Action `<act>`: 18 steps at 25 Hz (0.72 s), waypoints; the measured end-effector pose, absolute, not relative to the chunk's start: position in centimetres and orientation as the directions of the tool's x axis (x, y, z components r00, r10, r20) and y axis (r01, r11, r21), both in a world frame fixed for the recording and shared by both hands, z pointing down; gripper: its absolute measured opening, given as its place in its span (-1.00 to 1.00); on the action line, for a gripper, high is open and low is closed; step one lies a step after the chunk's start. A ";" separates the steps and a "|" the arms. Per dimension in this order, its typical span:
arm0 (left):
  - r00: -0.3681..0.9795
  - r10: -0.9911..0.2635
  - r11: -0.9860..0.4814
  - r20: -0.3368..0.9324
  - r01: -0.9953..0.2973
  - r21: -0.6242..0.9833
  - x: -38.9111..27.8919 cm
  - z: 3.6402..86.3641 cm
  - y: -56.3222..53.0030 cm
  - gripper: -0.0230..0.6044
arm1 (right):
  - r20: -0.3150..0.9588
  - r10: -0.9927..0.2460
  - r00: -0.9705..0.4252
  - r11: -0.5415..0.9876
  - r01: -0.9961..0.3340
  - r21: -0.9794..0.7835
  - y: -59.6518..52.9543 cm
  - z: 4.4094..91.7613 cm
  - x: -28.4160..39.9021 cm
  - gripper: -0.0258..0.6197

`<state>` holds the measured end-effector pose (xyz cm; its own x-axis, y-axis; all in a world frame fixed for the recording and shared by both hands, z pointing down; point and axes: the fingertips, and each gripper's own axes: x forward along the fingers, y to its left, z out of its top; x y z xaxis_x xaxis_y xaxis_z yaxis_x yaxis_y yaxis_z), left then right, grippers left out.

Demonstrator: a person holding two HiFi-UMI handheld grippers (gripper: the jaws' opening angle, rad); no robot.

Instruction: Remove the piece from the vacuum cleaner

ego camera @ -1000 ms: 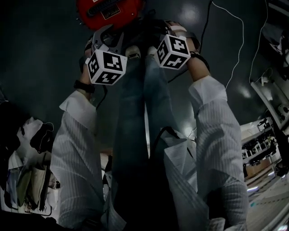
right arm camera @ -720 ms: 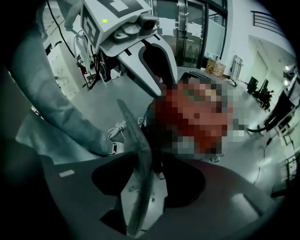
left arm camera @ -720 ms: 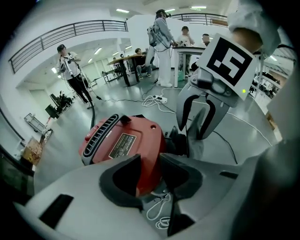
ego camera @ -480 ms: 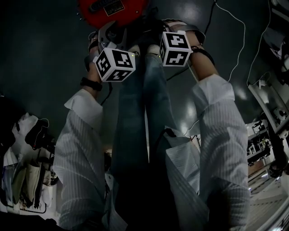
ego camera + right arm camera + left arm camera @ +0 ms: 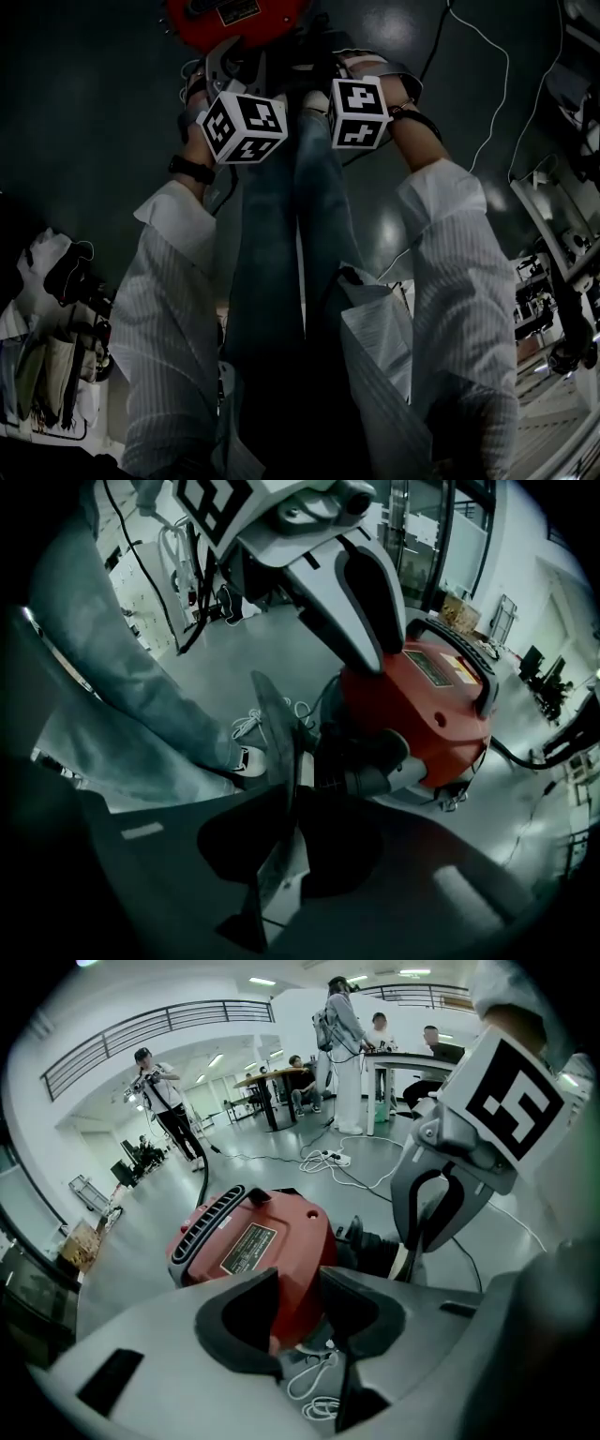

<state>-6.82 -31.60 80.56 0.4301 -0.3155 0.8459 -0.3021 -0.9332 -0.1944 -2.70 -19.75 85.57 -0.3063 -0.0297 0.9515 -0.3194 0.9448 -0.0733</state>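
The red vacuum cleaner [image 5: 234, 14] [image 5: 253, 1241] [image 5: 422, 696] stands on the grey floor in front of the person's feet. A black hose connector [image 5: 370, 766] [image 5: 375, 1249] with a pale band sticks out of its side. My left gripper [image 5: 298, 1321] points steeply down, and the edge of the red body fills the gap between its dark pads. My right gripper [image 5: 292, 780] [image 5: 427, 1241] has just been closing. Its jaws now stand nearly together, pinching the near end of the black connector. In the head view only the marker cubes and hands show; the fingertips are hidden.
The person's jeans legs and a white laced shoe [image 5: 248, 728] are close beside the connector. White cables [image 5: 328, 1159] [image 5: 487, 103] trail over the floor. People stand at tables [image 5: 347, 1026] far behind. Cluttered benches [image 5: 562, 281] lie right, bags [image 5: 56, 375] left.
Both marker cubes have shifted up the picture towards the vacuum and rolled. The right cube has drawn nearer the left one.
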 end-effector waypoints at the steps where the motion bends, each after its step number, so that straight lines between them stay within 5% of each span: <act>1: 0.428 -0.318 -0.932 0.846 -0.303 -0.197 -6.8 80.6 -31.6 -0.54 | 0.951 -0.031 -0.306 0.949 -0.309 -0.069 -19.4 85.5 -2.9 -0.79; 9: 0.427 -0.322 -0.930 0.845 -0.310 -0.197 -6.8 80.6 -31.6 -0.53 | 0.946 -0.037 -0.321 0.965 -0.257 -0.050 -17.5 85.5 -3.3 -0.77; 14: 0.425 -0.325 -0.928 0.845 -0.317 -0.197 -7.3 80.7 -31.8 -0.53 | 0.939 0.125 -0.321 0.987 -0.057 -0.150 -12.9 86.1 -4.4 -0.83; 18: 0.419 -0.321 -0.925 0.849 -0.333 -0.186 -6.9 80.6 -31.7 -0.53 | 0.921 0.121 -0.371 0.925 -0.295 -0.240 -9.6 86.2 -3.9 -0.83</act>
<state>-6.94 -31.70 80.59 0.4195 -0.3213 0.8490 -0.3326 -0.9246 -0.1856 -3.88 -9.63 86.17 -0.3715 0.1205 0.9206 -0.2954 0.9247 -0.2403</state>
